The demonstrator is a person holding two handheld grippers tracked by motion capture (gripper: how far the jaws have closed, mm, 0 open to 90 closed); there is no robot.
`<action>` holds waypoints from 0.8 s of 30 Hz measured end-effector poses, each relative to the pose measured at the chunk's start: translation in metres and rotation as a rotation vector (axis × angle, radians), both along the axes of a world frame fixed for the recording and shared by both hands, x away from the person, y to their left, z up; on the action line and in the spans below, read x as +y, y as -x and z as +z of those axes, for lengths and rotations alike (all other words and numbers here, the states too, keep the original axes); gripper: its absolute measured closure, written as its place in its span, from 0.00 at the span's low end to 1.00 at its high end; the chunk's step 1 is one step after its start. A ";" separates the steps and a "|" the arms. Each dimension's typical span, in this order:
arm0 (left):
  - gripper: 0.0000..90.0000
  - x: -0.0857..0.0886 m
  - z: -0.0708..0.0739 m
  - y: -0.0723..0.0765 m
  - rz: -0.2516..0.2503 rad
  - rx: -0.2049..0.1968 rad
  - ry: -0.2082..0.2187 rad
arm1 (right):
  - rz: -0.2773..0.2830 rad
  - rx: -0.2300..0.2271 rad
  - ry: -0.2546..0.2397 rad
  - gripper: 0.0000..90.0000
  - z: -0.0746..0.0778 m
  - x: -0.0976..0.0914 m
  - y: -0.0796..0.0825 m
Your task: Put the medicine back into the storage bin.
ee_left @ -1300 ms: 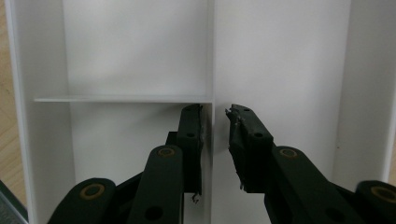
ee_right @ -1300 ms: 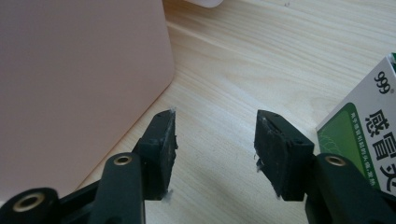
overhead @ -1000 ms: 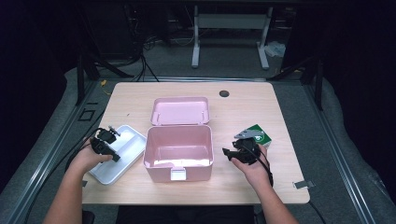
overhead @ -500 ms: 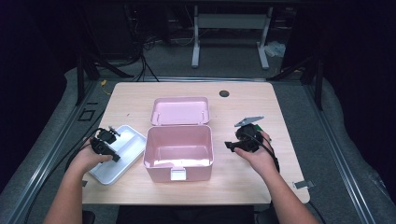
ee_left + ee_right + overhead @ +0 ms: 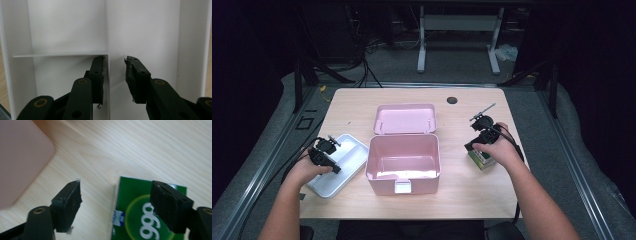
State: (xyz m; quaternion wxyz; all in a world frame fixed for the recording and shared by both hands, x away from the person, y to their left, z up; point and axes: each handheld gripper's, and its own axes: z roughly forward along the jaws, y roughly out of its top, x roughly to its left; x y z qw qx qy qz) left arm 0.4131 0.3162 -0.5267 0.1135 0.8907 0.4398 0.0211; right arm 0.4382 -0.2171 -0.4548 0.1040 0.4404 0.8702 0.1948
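Left tool [image 5: 323, 152] hangs over the white tray [image 5: 349, 150], at the near left of the worktop [image 5: 362, 107]. In the left gripper view its jaws stand part open astride the tray's divider [image 5: 108, 37], pads clear of it, nothing gripped. Risk: closing off-centre could tilt or skid the light tray.

Right tool [image 5: 482, 136] hovers above the green packet [image 5: 481, 159], which lies flat on the worktop right of the pink box [image 5: 403, 165]. Its jaws have just been opening and now gape, holding nothing; one pad [image 5: 67, 202] is over bare wood, the other over the packet [image 5: 140, 215]. Risk: descending so offset, a pad could land on the packet and push it aside rather than grip it.

Farther back, the box's lid [image 5: 404, 119] lies open.
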 end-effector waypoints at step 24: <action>0.74 0.001 0.000 0.001 0.001 0.000 0.011 | -0.096 0.219 0.122 0.11 -0.009 -0.024 -0.028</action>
